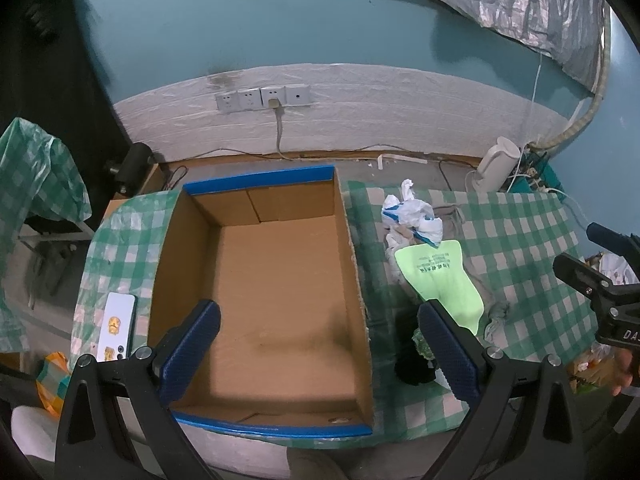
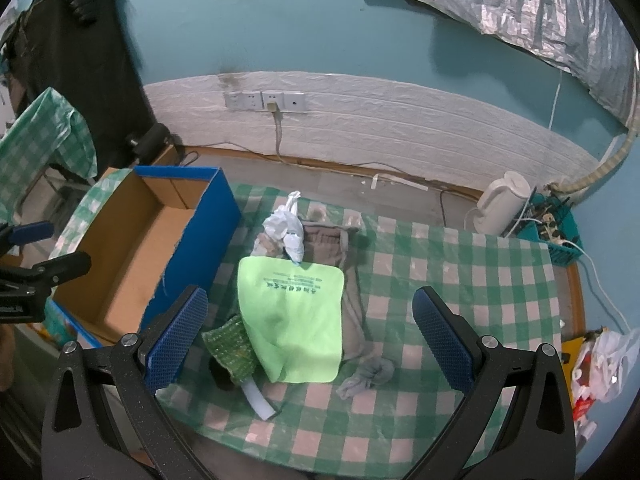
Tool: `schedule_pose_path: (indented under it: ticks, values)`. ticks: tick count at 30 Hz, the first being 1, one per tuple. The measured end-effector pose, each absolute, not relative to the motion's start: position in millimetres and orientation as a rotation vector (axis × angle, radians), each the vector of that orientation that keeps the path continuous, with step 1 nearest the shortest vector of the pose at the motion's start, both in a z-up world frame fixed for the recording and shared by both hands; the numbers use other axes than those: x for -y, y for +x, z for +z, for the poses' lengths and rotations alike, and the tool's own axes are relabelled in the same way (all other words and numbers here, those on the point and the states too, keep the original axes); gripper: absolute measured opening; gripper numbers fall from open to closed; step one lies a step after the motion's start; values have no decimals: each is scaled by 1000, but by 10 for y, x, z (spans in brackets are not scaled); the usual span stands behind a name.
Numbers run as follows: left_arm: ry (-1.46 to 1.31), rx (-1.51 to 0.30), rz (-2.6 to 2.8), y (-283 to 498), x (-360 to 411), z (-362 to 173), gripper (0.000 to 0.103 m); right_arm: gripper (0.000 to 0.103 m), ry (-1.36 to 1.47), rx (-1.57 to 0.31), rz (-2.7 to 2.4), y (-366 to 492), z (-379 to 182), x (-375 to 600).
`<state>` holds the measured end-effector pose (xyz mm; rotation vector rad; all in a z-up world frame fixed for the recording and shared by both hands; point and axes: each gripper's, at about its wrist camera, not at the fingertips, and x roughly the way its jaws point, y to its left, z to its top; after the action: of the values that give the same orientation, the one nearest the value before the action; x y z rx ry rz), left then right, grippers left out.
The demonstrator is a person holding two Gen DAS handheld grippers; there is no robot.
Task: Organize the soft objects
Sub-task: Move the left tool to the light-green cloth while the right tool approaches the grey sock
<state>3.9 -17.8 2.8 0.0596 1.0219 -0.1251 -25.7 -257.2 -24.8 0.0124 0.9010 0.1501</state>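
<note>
Soft things heaped beside an empty box, nothing yet picked up.

The cardboard box (image 1: 264, 300) is seen bare at frame centre. The green cloth (image 2: 294, 320) is draped over the pile on the table (image 2: 460, 280), lower centre. Left tool (image 1: 320, 344) and right tool (image 2: 310, 336) are held spread and empty.

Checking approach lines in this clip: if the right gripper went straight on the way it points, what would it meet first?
Most likely the light green cloth, lying between the open fingers of the right gripper on the checked tablecloth. Depth is unclear; the grey garment under it lies just beyond.
</note>
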Motion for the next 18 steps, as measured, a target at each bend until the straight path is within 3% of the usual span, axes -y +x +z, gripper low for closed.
schedule_pose_path:
  ticks: [18]
  values:
    - [127,-1148,-189,243,769,-315,99,102,41,-976,71,-226,-540,2933]
